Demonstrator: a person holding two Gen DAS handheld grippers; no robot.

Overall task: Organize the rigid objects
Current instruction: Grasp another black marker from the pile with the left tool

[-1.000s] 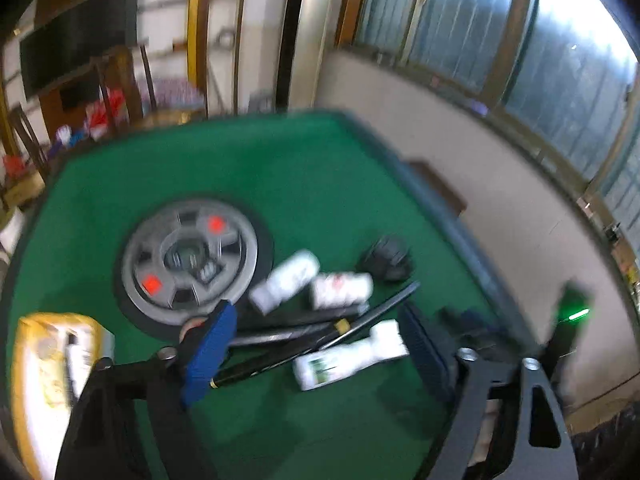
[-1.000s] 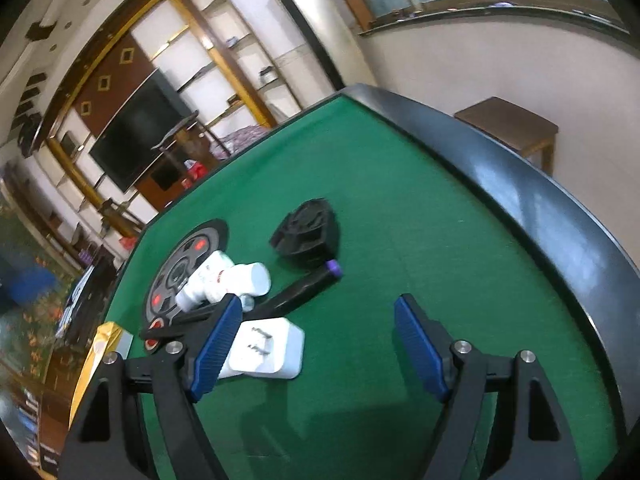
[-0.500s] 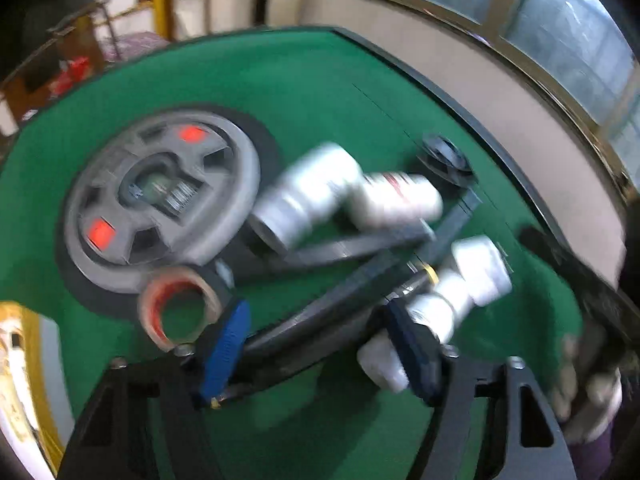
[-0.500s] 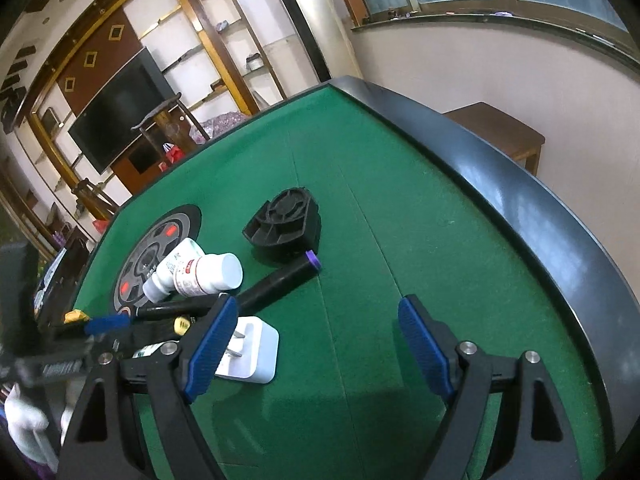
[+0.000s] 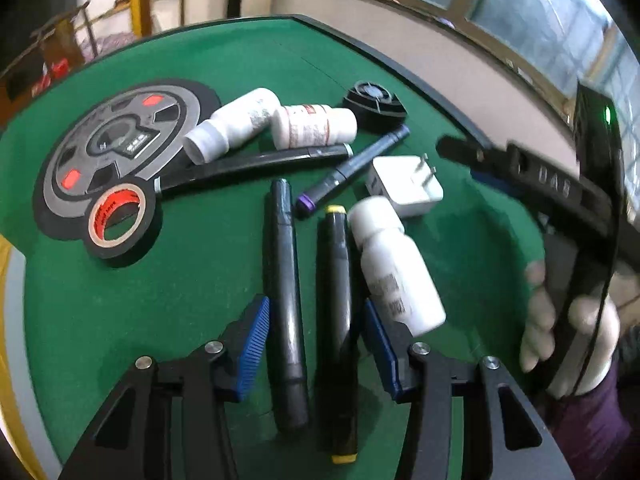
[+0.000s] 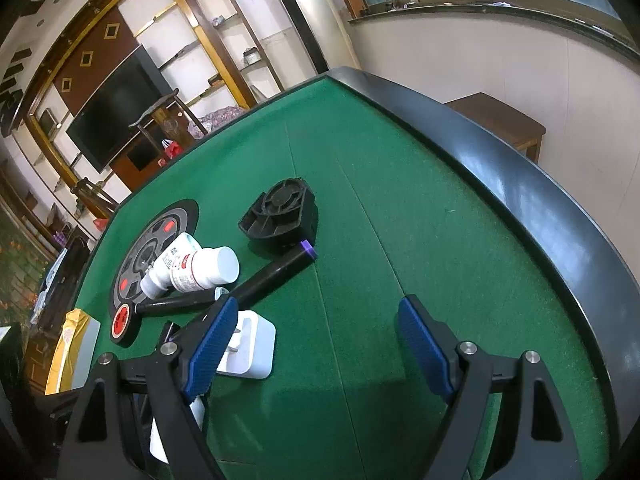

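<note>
2 markers (image 5: 310, 300) btwn open left gripper (image 5: 316, 344), ends cut off

The right gripper (image 6: 320, 344) is wide open over the green table (image 6: 400, 208), with a white plug (image 6: 252, 344) beside its left finger.

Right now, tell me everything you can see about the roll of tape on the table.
The roll of tape is a black ring, plastic-looking, around a red inner core with white lettering too small to read. It lies flat on the green table, hole upward, half overlapping the edge of the grey round panel set into the felt. The tip of a long black marker ends right beside it; whether they touch is unclear. In the right wrist view it shows small, left of the markers. No gripper touches it.
</note>
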